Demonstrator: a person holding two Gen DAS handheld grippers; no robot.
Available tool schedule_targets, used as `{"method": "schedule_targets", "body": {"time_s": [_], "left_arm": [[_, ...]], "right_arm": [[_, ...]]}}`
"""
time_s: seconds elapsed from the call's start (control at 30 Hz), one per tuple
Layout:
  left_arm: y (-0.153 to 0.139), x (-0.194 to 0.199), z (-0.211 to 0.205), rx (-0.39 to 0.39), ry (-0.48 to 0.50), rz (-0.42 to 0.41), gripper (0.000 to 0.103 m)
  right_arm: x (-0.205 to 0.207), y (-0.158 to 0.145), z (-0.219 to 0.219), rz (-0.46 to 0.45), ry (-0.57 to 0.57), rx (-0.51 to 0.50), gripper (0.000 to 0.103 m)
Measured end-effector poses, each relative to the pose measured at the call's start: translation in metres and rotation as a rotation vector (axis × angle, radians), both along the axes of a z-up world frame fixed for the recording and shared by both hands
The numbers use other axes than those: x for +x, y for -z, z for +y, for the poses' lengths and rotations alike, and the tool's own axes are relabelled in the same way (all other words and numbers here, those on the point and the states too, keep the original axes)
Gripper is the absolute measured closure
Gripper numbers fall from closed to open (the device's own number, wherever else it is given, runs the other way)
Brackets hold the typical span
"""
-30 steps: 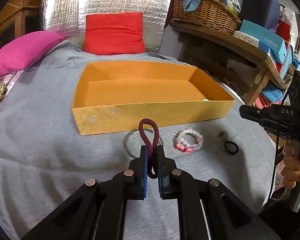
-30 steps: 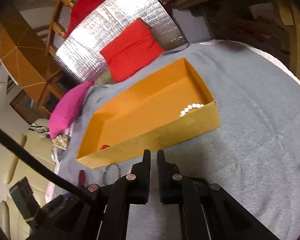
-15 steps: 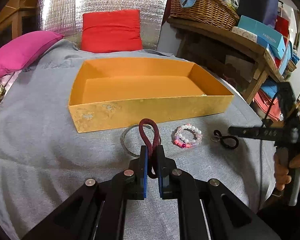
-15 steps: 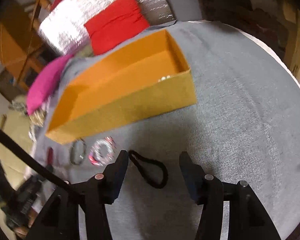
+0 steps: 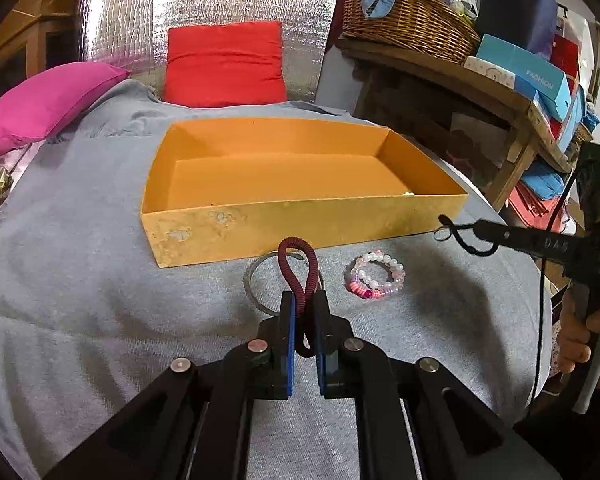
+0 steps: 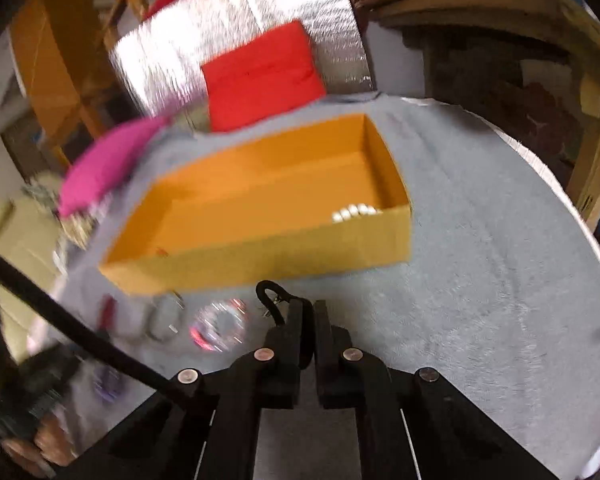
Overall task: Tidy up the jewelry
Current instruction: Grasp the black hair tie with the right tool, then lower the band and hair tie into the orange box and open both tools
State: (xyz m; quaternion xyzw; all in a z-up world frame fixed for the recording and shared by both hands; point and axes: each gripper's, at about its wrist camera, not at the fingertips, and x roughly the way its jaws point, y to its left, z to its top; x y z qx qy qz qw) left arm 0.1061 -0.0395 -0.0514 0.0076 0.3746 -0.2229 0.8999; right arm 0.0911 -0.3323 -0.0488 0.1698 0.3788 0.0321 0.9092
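My left gripper (image 5: 304, 300) is shut on a dark red cord bracelet (image 5: 298, 258), held above the grey cloth in front of the orange box (image 5: 300, 224). A silver bangle (image 5: 254, 280) and a pink-and-white bead bracelet (image 5: 374, 278) lie on the cloth just beyond it. My right gripper (image 6: 305, 307) is shut on a black cord bracelet (image 6: 270, 294), lifted off the cloth near the box's front right corner; it also shows in the left wrist view (image 5: 466, 236). White pearls (image 6: 354, 212) lie in the box's right corner.
The orange box (image 6: 260, 256) sits mid-table on the grey cloth (image 5: 80, 280). A red cushion (image 5: 224, 66) and a pink cushion (image 5: 44, 100) lie behind it. A wooden shelf (image 5: 480, 80) with a wicker basket (image 5: 408, 24) stands at right.
My right gripper closed on the black cord bracelet and lifted it toward the box. My left gripper kept hold of the red cord bracelet and barely moved.
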Motion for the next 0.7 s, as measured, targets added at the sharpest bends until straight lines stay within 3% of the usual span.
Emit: {"method": "schedule_targets", "body": {"time_s": [0.37, 0.7], "left_arm": [[-0.016, 0.005, -0.011, -0.001, 0.004, -0.062, 0.094], [-0.046, 0.053, -0.041, -0.053, 0.036, -0.1, 0.094]], "right_arm": [[0.004, -0.03, 0.009, -0.133, 0.058, 0.076, 0.097], [0.041, -0.035, 0.021, -0.199, 0.084, 0.133, 0.097]]}}
